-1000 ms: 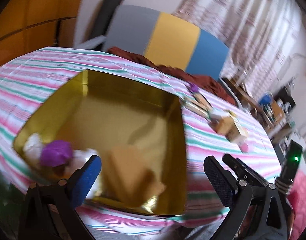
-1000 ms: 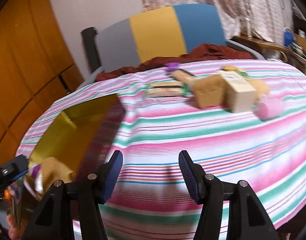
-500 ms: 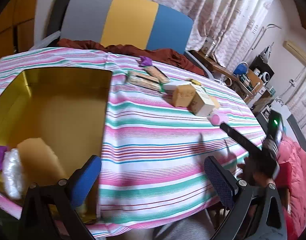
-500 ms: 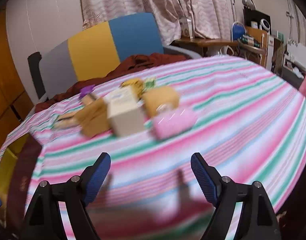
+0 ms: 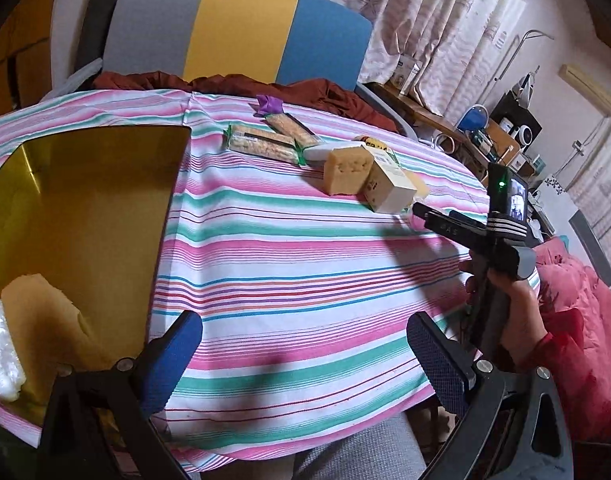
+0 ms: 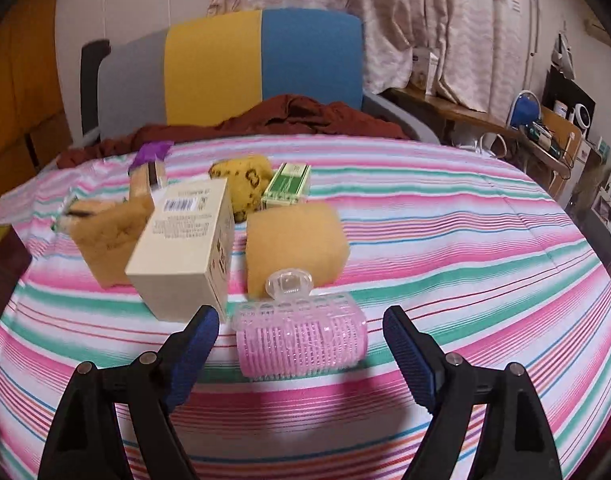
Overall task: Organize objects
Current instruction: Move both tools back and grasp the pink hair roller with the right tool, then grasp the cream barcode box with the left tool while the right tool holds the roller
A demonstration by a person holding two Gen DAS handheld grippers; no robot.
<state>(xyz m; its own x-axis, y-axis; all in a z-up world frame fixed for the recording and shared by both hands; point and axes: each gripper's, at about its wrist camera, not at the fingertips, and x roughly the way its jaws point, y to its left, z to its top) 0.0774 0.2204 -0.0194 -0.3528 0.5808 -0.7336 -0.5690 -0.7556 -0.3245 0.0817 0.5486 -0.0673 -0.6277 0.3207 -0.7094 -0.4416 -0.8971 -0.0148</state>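
A gold tin box [image 5: 85, 208] lies open at the left of the striped table and holds a yellow sponge [image 5: 37, 320] and a white bag [image 5: 1, 356]. My left gripper [image 5: 305, 356] is open and empty over the near table edge. My right gripper [image 6: 301, 340] is open, its fingers on either side of a pink hair roller [image 6: 301, 336], not touching it. Behind the roller sit a cream carton [image 6: 185, 248], an orange sponge [image 6: 293, 244], a yellow sponge block [image 5: 345, 172] and a green box [image 6: 287, 184].
Two wrapped snack bars [image 5: 265, 144] and a purple wrapper [image 5: 269, 104] lie at the table's far side. A grey, yellow and blue chair [image 5: 233, 36] with a brown cloth [image 6: 285, 120] stands behind. A cluttered desk [image 6: 545, 136] is at the right.
My left gripper has swung right, away from the tin box, to look across the table. My right gripper has moved up to the pink roller, which now lies between its fingers.
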